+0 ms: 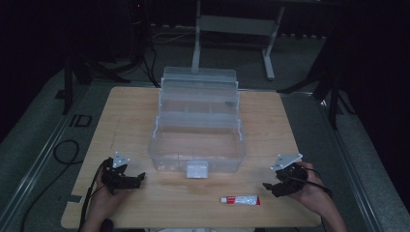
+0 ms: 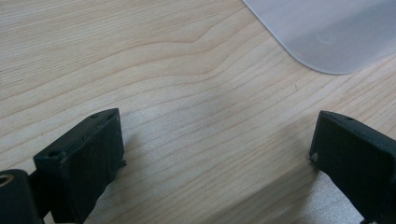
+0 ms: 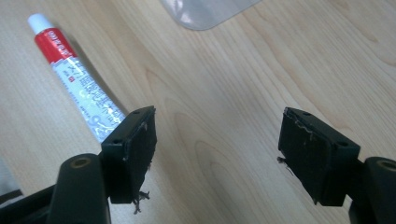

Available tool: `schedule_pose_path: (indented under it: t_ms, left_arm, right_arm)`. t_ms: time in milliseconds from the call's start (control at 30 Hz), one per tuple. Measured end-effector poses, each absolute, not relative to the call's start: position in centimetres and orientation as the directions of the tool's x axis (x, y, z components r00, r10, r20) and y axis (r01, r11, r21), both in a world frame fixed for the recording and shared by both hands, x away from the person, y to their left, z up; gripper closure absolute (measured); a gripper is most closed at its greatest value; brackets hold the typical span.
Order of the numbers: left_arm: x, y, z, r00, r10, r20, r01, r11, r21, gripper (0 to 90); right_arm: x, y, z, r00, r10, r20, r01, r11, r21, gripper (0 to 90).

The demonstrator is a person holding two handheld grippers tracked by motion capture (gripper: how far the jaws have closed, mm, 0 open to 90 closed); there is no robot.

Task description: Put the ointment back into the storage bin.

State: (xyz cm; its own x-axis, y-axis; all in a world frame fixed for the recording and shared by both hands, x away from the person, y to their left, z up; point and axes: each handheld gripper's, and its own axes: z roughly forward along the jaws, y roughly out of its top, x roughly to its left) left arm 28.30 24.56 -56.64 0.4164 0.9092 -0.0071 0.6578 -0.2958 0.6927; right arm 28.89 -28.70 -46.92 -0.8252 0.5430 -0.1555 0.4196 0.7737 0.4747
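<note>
Near the front edge of the pale wood-grain table (image 1: 125,111), a small soft tube (image 1: 241,200) lies flat, white with a red band and a white cap, its length running along that edge. It sits between the two grippers, closer to the right gripper (image 1: 275,186), whose matte black jaws stand released with bare wood between them; in the right gripper view the tube (image 3: 77,79) lies just beside one jaw, outside the gap. At the table's left front the left gripper (image 1: 138,180) is released too, holding nothing. Behind them a clear plastic box (image 1: 196,130) stands open in stepped tiers, corners rounded, a white latch (image 1: 197,169) at its front wall. Bare wood stretches open between box and tube.
</note>
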Motion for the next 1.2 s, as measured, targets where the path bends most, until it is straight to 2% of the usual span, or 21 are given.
schedule_pose_path:
  t_ms: [333, 1200]
  left_arm:
    - [28.3, 24.6, -56.6, 0.416, 0.909, -0.007, 0.658, -0.296, 0.693, 3.3]
    - [28.3, 24.6, -56.6, 0.416, 0.909, -0.007, 0.658, -0.296, 0.693, 3.3]
  right_arm:
    - [29.0, -28.1, -46.5, -0.849, 0.504, -0.156, 0.397, 0.805, 0.441, 31.9]
    - [29.3, -25.7, -46.0, -0.907, 0.384, -0.174, 0.310, 0.887, 0.341, 36.6]
